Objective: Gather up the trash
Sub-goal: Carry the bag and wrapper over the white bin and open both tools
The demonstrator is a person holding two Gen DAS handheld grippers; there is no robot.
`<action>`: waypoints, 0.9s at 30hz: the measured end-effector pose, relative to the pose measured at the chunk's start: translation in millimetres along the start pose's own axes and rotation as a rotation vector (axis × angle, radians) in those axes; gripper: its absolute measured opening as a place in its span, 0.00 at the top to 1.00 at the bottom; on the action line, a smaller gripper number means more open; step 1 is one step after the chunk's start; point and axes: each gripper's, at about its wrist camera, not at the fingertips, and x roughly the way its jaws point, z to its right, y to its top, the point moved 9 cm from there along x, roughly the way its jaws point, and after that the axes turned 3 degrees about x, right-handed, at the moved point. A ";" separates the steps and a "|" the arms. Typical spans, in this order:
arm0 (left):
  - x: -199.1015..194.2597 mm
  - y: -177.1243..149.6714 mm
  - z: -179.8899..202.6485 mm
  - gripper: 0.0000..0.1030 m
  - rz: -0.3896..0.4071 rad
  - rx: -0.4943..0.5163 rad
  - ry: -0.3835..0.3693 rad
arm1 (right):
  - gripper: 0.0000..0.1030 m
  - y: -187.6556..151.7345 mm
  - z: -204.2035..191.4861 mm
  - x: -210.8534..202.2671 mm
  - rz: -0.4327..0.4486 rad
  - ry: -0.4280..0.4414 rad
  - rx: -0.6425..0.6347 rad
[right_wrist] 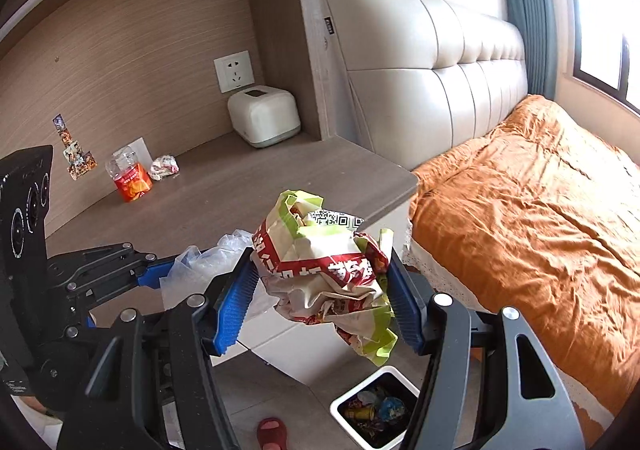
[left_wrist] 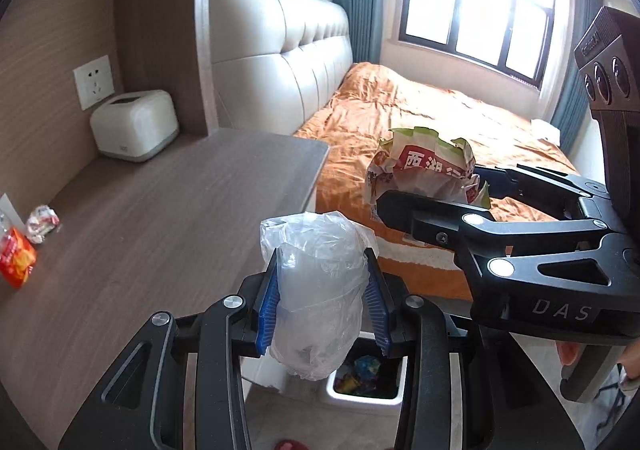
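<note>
My left gripper (left_wrist: 322,266) is shut on a crumpled clear plastic bag (left_wrist: 316,290) and holds it in the air above the white trash bin (left_wrist: 362,396). My right gripper (right_wrist: 322,270) is shut on a crumpled red, white and green paper wrapper (right_wrist: 324,270), also held above the bin (right_wrist: 360,390), which holds colourful trash. The wrapper (left_wrist: 424,174) and right gripper show in the left wrist view; the plastic bag (right_wrist: 204,262) shows in the right wrist view. On the wooden desk (right_wrist: 248,190) lie a crushed bottle with a red label (right_wrist: 130,176) and a crumpled paper ball (right_wrist: 164,167).
A white box-shaped appliance (right_wrist: 264,116) sits at the desk's back corner under a wall socket (right_wrist: 234,71). A bed with an orange cover (right_wrist: 532,206) and padded headboard is to the right. A red slipper (right_wrist: 272,432) lies on the floor by the bin.
</note>
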 end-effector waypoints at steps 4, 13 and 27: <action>14.5 -9.7 27.1 0.63 -0.024 0.022 -0.038 | 0.39 -22.4 26.9 -10.0 -0.009 -0.037 0.040; 75.7 -60.5 77.7 0.63 -0.120 0.081 -0.136 | 0.38 -99.1 84.6 7.4 -0.092 -0.108 0.143; 248.4 -213.3 105.5 0.63 -0.334 0.151 -0.249 | 0.38 -268.0 164.1 132.9 -0.273 -0.177 0.289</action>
